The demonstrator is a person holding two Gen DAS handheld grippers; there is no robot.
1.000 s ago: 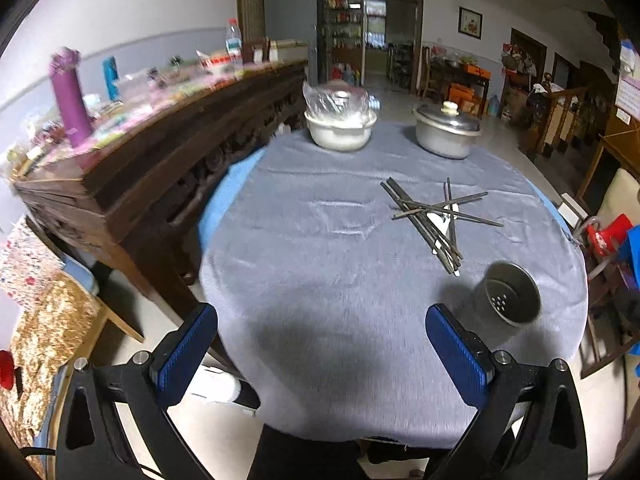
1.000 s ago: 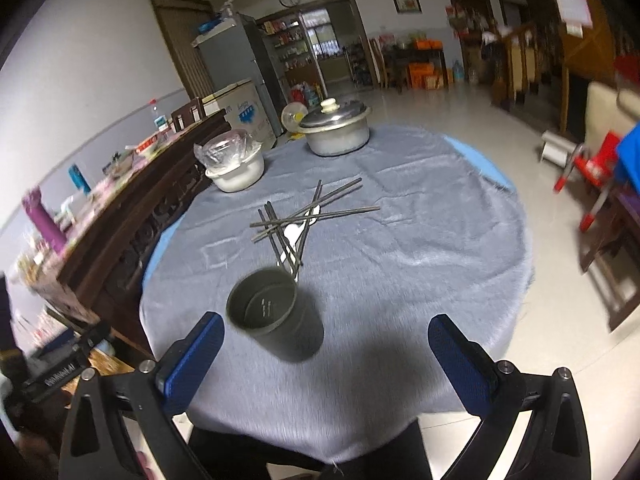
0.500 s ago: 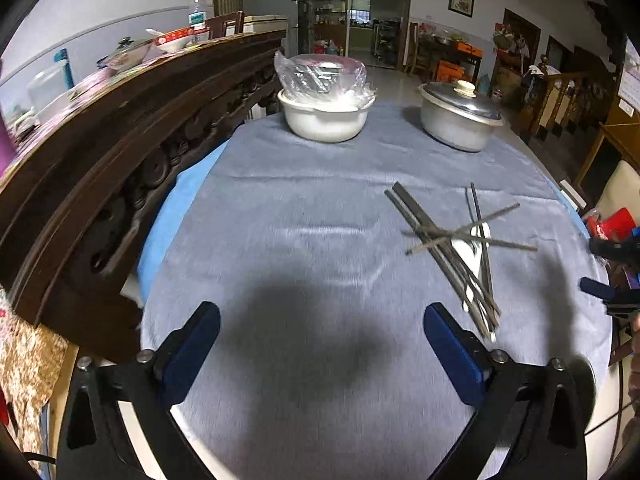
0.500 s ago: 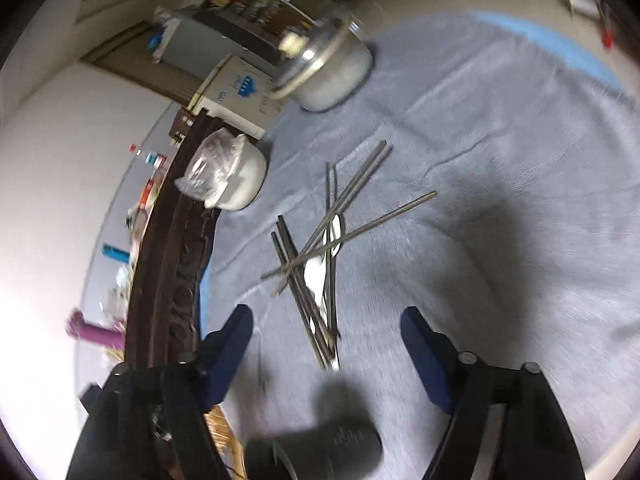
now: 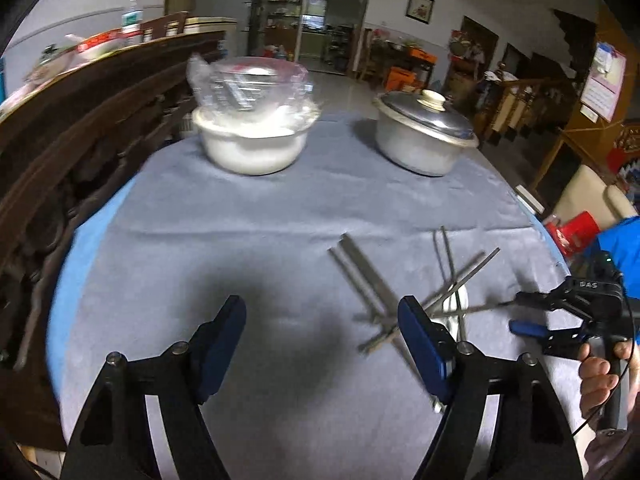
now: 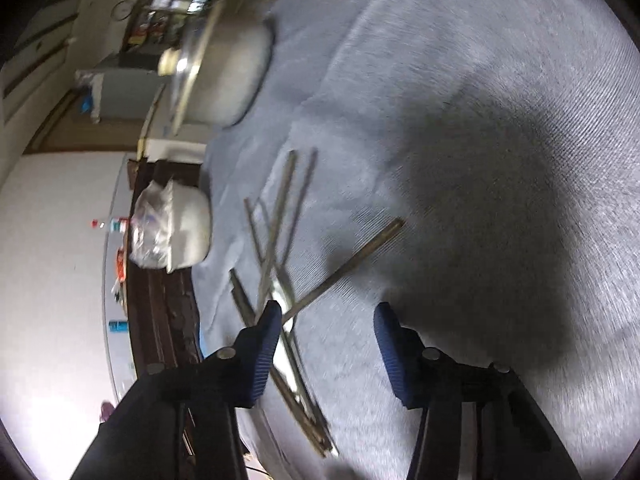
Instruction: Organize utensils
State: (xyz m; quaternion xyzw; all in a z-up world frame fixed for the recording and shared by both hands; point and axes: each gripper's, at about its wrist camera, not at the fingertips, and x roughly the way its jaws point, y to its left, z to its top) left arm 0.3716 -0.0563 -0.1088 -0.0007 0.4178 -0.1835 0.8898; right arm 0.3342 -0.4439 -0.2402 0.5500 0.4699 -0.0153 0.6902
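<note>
Several metal chopsticks point(image 5: 372, 280) lie crossed in a pile on the grey tablecloth point(image 5: 240, 232), over a white spoon point(image 5: 460, 304). My left gripper point(image 5: 320, 308) hovers just left of the pile with its jaws closing. Only cloth lies between them, and its right finger point(image 5: 424, 344) overlaps the pile. My right gripper point(image 6: 328, 316) is rolled on its side low over the pile's near end, jaws closing. One chopstick point(image 6: 352, 260) slants up to its left finger point(image 6: 264, 344) but is not pinched. In the left wrist view the right gripper point(image 5: 518, 313) comes in from the right, held by a hand point(image 5: 600, 376).
A white bowl covered with plastic film point(image 5: 252, 140) and a lidded metal pot point(image 5: 424, 136) stand at the far side of the round table. A dark carved wooden sideboard point(image 5: 80, 140) runs along the left. Chairs and clutter crowd the right edge.
Both grippers came down and in toward the chopstick pile and their jaws narrowed. The right one rolled onto its side. The metal cup seen earlier has left both views.
</note>
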